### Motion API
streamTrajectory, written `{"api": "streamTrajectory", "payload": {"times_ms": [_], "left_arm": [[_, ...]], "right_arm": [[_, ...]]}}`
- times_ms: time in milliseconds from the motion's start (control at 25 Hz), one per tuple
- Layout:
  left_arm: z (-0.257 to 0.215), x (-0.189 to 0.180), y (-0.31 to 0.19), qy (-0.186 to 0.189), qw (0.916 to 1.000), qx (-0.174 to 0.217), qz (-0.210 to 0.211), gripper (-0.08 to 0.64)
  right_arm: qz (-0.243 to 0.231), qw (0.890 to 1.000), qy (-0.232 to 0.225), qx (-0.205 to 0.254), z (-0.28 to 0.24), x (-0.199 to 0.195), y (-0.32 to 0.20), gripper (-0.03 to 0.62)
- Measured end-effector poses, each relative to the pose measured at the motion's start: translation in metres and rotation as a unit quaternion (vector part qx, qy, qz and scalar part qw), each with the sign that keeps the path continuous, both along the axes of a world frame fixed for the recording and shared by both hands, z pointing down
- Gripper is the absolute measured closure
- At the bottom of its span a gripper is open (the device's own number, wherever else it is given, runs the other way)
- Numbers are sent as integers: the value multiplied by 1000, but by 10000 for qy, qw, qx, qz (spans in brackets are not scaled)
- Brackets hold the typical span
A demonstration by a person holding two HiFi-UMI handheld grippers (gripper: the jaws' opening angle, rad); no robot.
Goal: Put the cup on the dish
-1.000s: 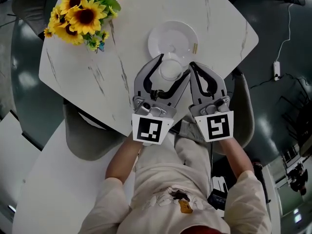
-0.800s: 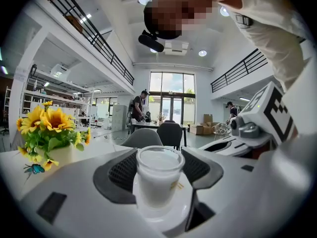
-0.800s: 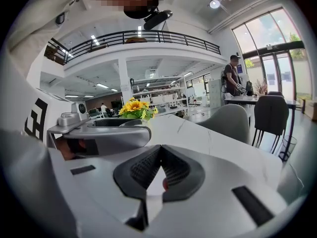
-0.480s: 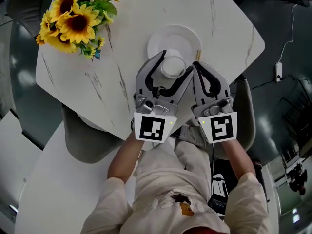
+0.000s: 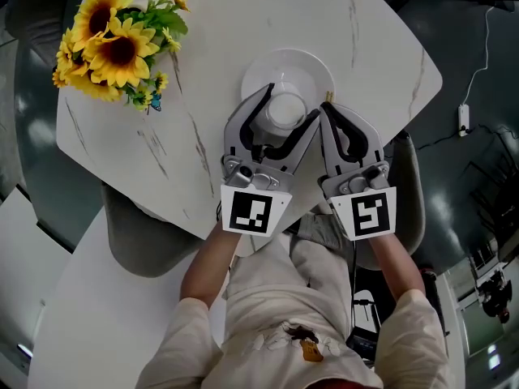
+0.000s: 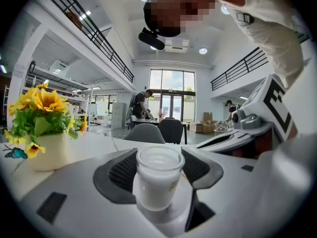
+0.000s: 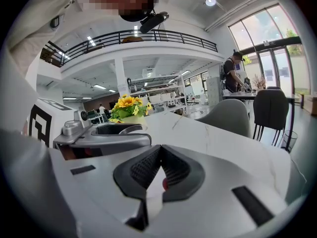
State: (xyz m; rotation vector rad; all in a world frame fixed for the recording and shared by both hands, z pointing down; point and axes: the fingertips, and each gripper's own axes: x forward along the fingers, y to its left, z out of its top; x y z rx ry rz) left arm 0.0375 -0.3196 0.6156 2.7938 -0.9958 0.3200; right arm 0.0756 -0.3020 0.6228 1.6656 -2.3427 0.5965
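Sunflowers (image 5: 113, 47) stand at the left corner of the white marbled table (image 5: 381, 31), a grey chair (image 5: 138, 237) tucked beside it.

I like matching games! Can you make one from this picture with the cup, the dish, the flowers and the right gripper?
Things:
1. cup
2. dish
3. sunflowers
4. right gripper

States:
A. yellow, at a corner of the table
B. shut, holding nothing
C. held in the left gripper
D. white, round, lying on the table

Pairs: 1-C, 2-D, 3-A, 4-B
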Motion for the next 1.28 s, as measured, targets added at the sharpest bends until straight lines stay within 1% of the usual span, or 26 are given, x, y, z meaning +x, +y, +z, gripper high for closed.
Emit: {"api": "streamTrajectory", "payload": {"times_ms": [120, 280, 400, 520, 680, 760, 920, 1160, 1280], "left_arm": [[1, 1, -3, 131, 9999, -53, -42, 279], [1, 2, -3, 106, 9999, -15, -39, 279], [0, 3, -2, 124, 9999, 48, 22, 279], [-1, 2, -2, 204, 9998, 40, 43, 279], [-1, 0, 0, 212, 9998, -4, 26, 278], [1, -4, 1, 208, 9997, -78, -45, 278], [-3, -14, 8, 319, 9988, -245, -268, 278], [-21, -27, 25, 238, 9988, -139, -400, 278], [-31, -31, 32, 223, 9986, -149, -465, 278]], "right_arm": [[35, 10000, -32, -10, 0, 2, -1, 588], [54, 10000, -46, -26, 1, 2, -1, 588], [50, 10000, 38, 54, 2, 7, -1, 588], [-2, 9998, 155, 78, 5, 10, 1, 588], [51, 9998, 160, 65, 4, 13, 3, 588], [89, 9998, 164, 88, 1, 13, 4, 588], [120, 9996, 188, 156, -9, 15, 7, 588], [115, 9993, 244, 272, -24, 17, 16, 588], [117, 9992, 257, 298, -32, 16, 24, 588]]}}
